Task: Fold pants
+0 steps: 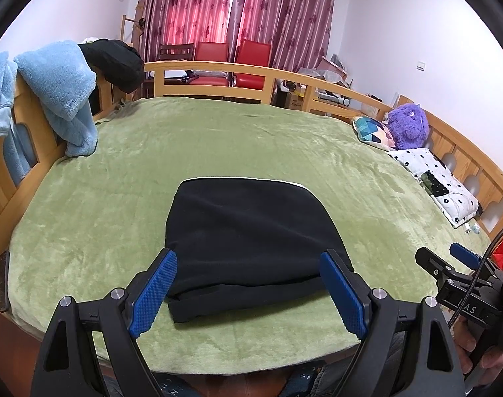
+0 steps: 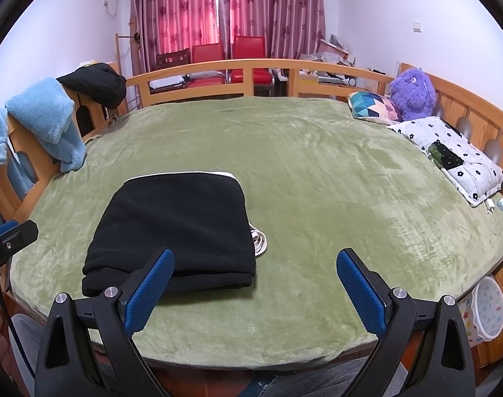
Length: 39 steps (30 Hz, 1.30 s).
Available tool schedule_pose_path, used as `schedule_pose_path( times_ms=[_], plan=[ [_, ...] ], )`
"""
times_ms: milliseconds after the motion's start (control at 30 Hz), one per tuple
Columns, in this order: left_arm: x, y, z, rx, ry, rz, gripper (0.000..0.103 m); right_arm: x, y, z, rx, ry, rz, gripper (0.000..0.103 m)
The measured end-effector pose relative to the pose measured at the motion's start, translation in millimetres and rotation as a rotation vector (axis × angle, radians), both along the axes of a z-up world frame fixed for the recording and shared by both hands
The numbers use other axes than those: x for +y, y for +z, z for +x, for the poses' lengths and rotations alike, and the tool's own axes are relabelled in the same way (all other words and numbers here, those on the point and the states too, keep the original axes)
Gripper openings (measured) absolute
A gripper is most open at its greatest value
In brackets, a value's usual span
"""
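Left wrist: folded pants (image 1: 251, 241), both tongs apparently empty

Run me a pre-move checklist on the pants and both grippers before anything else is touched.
1. Pants folded into a compact stack: ok.
2. Pants fully on the green blanket, clear of the near edge: ok.
3. Left gripper open, holding nothing: ok.
4. Right gripper open, holding nothing: ok.
5. White drawstring tucked in: not ok, it sticks out on the right.
6. Layers inside lying flat: cannot tell.
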<state>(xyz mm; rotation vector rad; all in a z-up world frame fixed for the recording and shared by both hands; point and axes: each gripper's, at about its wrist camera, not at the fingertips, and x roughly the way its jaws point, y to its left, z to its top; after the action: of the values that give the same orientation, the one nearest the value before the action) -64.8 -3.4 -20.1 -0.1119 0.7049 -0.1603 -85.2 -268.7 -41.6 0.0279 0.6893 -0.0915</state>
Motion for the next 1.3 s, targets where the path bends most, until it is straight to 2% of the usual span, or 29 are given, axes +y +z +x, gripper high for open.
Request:
schedule_pose_path(
  times_ms=[1300],
  plan=[
    [-1.6, -1.7, -6.6, 0.003, 0.008, -0.010, 0.087, 11.1, 0.9, 1.0, -0.003, 0.005, -0.004, 0.098]
  ],
)
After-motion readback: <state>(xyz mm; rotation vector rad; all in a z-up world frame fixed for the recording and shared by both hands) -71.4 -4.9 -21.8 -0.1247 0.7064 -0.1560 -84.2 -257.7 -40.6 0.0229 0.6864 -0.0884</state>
